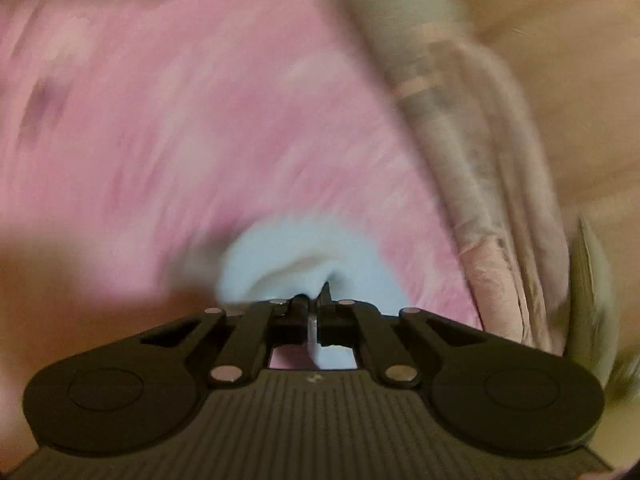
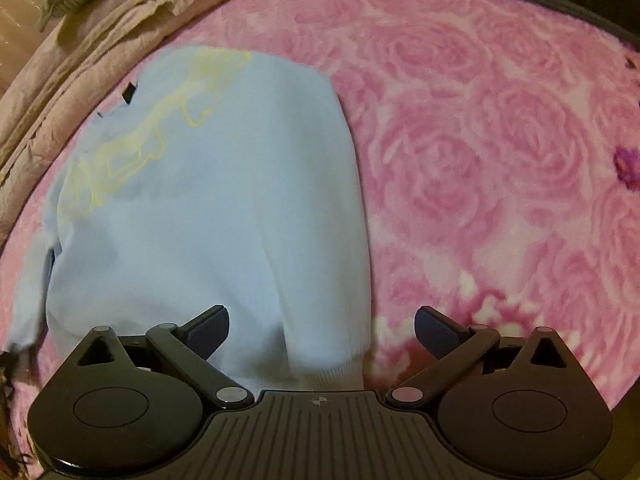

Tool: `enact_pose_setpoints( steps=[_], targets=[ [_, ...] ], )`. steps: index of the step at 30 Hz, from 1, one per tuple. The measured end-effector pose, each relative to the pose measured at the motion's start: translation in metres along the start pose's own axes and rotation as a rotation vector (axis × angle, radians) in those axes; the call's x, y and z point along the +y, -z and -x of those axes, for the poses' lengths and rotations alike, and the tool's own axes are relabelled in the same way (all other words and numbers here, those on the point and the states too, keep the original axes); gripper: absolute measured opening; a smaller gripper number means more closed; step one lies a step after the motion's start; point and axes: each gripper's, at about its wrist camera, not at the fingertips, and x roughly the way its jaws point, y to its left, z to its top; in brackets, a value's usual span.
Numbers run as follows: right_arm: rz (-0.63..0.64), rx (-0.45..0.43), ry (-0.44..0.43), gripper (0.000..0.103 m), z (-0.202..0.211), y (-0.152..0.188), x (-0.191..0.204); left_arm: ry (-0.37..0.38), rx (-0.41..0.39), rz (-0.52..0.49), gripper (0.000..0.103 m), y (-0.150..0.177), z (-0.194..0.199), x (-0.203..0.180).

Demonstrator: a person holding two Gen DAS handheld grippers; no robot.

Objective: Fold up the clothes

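right tongs (image 2: 322, 330) splayed wide over blue top (image 2: 208, 200); left tongs (image 1: 312, 304) pinching it.

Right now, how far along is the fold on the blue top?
Done: the light blue sweatshirt lies on the pink rose blanket, one side apparently folded in, giving a straight edge. In hand: the left hand-held gripper is shut on a pinch of its blue fabric; the right hand-held gripper is open over the hem. Left: the remaining folds.

Pink rose-patterned blanket (image 2: 500, 152), beige quilt (image 2: 80, 52) alongside
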Motion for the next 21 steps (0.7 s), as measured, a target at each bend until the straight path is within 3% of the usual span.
enact_pose_setpoints(
  steps=[4,6,8,9,11,13,15,18,21],
  targets=[
    [-0.020,-0.025,-0.009,0.101,0.009,-0.009,0.005,0.017,-0.176,-0.386,0.001,-0.079,0.023,-0.037],
    [-0.032,-0.031,-0.020,0.101,0.011,-0.011,0.009,0.011,-0.234,-0.629,0.001,-0.097,0.025,-0.052],
    [-0.036,-0.031,-0.033,0.101,0.012,-0.010,0.015,-0.044,-0.234,-0.812,0.003,-0.098,0.014,-0.055],
    [-0.038,-0.027,-0.041,0.101,0.011,-0.008,0.018,-0.086,-0.208,-0.852,0.004,-0.096,0.004,-0.050],
    [-0.043,-0.018,-0.056,0.101,0.009,-0.005,0.022,-0.197,-0.105,-0.841,0.006,-0.092,-0.028,-0.030],
    [-0.046,-0.013,-0.061,0.101,0.007,-0.003,0.023,-0.334,0.007,-0.766,0.009,-0.083,-0.056,-0.005],
    [-0.048,-0.017,-0.056,0.101,0.008,-0.002,0.019,-0.407,0.056,-0.675,0.008,-0.068,-0.063,0.011],
    [-0.063,-0.038,-0.040,0.102,0.014,-0.006,0.004,-0.352,0.103,-0.551,0.010,-0.041,-0.039,0.015],
    [-0.100,-0.050,-0.018,0.101,0.019,-0.010,-0.020,-0.234,0.228,-0.574,0.010,0.006,-0.007,-0.005]
  ],
)
